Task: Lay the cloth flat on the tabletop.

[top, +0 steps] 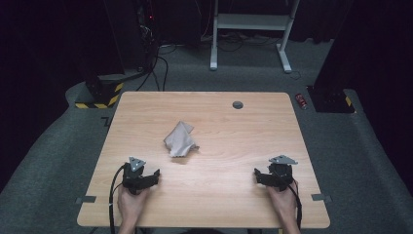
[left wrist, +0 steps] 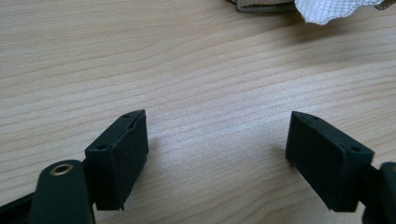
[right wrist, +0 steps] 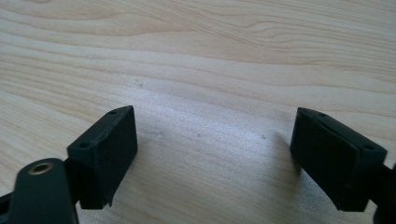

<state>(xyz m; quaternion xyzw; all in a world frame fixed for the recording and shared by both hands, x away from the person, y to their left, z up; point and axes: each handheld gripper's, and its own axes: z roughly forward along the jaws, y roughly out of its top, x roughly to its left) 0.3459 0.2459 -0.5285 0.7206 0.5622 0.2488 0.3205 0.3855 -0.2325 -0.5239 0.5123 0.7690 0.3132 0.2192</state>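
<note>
A: Where's the cloth (top: 180, 140)?

B: Mid-table (top: 219, 190), crumpled, grey-beige. We see its long axis run diagonal: upper tip toward the far right, lower end toward the near left. It lies flat-ish, w/ folds.

A: Grippers?

B: Left gripper (top: 155, 177) is near the front-left edge, jaws spread wide, nothing btwn them, bare wood under it. In the left gripper view (left wrist: 217, 149) a white mesh-textured corner of the cloth (left wrist: 329, 9) shows at the top edge, well apart from the jaws. Right gripper (top: 258, 176) sits front-right, jaws also spread, empty (right wrist: 215, 154).

A: Any text or labels?

B: None we can read. Red can (top: 301, 101) on the floor by the far-right corner, print too small to tell. Grey round cap (top: 237, 105) sits near the table's far edge.
</note>
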